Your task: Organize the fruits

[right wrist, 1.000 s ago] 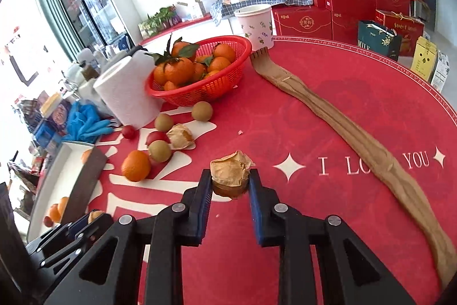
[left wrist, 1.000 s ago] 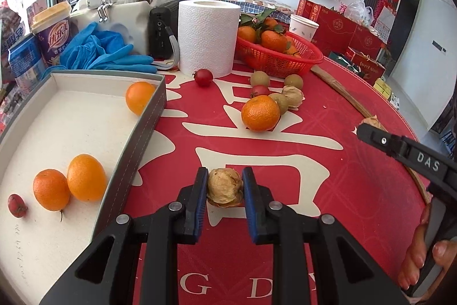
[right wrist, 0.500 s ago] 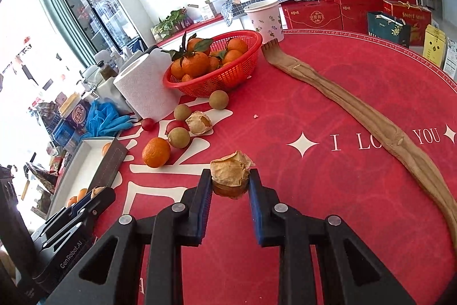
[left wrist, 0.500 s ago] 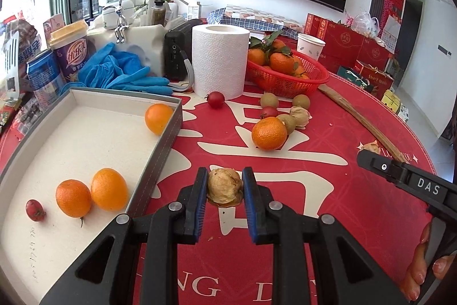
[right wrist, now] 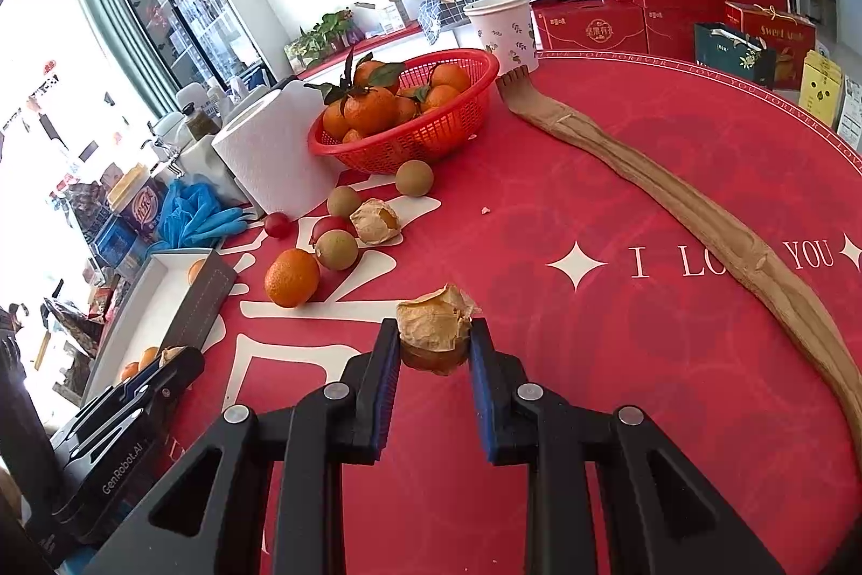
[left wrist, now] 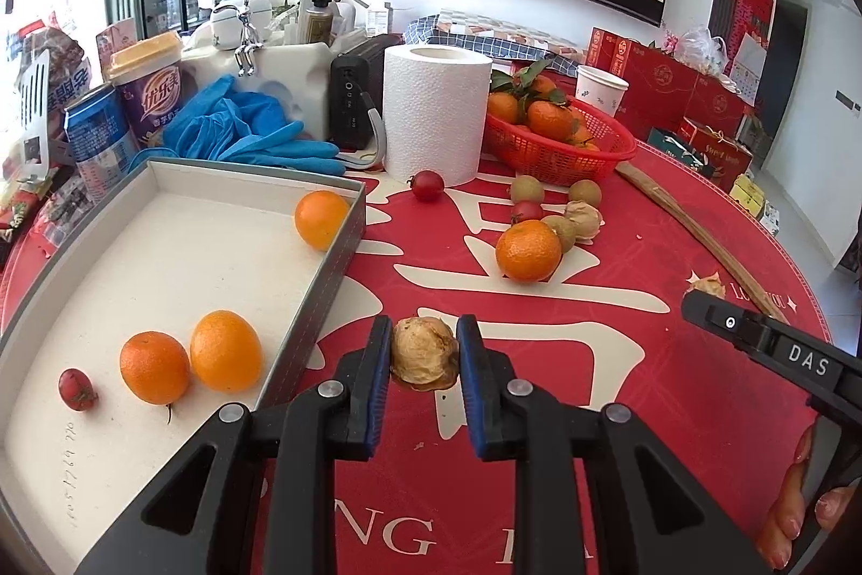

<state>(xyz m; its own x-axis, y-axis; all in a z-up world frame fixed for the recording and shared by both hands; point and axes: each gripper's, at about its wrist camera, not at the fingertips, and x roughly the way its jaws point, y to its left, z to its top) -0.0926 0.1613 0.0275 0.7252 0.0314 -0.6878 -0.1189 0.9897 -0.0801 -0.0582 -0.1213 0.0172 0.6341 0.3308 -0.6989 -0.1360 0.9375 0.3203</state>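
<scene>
My left gripper point(left wrist: 424, 357) is shut on a papery husked fruit point(left wrist: 424, 354) and holds it above the red tablecloth, just right of the grey-walled white tray point(left wrist: 328, 273). The tray holds three oranges point(left wrist: 225, 351) and a small red fruit point(left wrist: 77, 389). My right gripper point(right wrist: 434, 348) is shut on another husked fruit point(right wrist: 435, 324) above the cloth. Loose on the cloth are an orange point(left wrist: 528, 250), brown round fruits point(right wrist: 336, 250), small red fruits point(left wrist: 428, 185) and a third husked fruit point(right wrist: 375, 221).
A red basket of tangerines point(left wrist: 560, 133) stands at the back beside a paper towel roll point(left wrist: 433, 111). Blue gloves point(left wrist: 242, 133), cans and cups crowd the back left. A long wooden back scratcher point(right wrist: 673, 208) lies across the right side. A paper cup point(right wrist: 504, 28) stands behind the basket.
Both grippers have risen and pulled back a little with their husked fruits, so the tray and table look farther. Grip on both fruits is unchanged.
</scene>
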